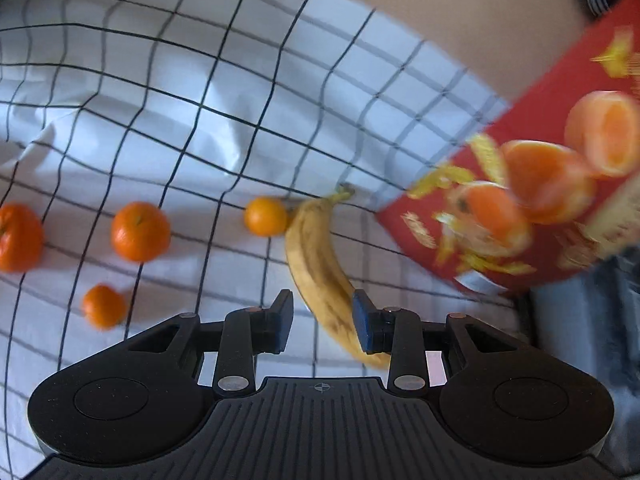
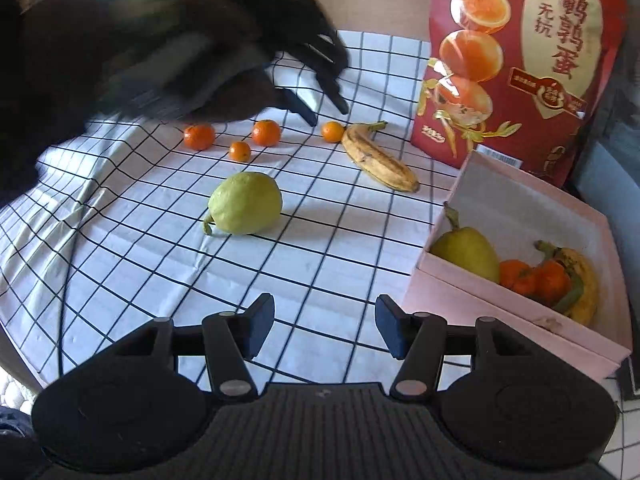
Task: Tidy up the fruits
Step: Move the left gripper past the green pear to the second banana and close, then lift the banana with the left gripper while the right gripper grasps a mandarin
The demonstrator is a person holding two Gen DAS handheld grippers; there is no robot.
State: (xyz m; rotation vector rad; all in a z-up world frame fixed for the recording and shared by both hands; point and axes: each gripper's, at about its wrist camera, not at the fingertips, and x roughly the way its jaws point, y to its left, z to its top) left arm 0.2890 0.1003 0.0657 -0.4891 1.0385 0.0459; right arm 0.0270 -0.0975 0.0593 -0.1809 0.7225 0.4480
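Observation:
A spotted banana (image 1: 318, 264) (image 2: 378, 156) lies on the checked cloth. My left gripper (image 1: 322, 322) is open and hovers above its lower end; it shows blurred in the right wrist view (image 2: 326, 116). Several tangerines lie left of the banana: one touching its stem (image 1: 266, 216) (image 2: 333, 131), others further left (image 1: 140, 231) (image 2: 265, 133). A green guava (image 2: 245, 203) lies mid-cloth. My right gripper (image 2: 325, 326) is open and empty, low over the cloth beside the pink box (image 2: 500, 312), which holds a pear (image 2: 466, 254), tangerines (image 2: 534, 276) and a banana (image 2: 582, 284).
A tall red snack bag (image 2: 516, 60) (image 1: 532, 200) stands behind the box, right of the banana. The checked cloth (image 2: 160, 248) covers the table; its near-left edge drops off. A bare wooden tabletop (image 1: 440, 12) lies beyond the cloth.

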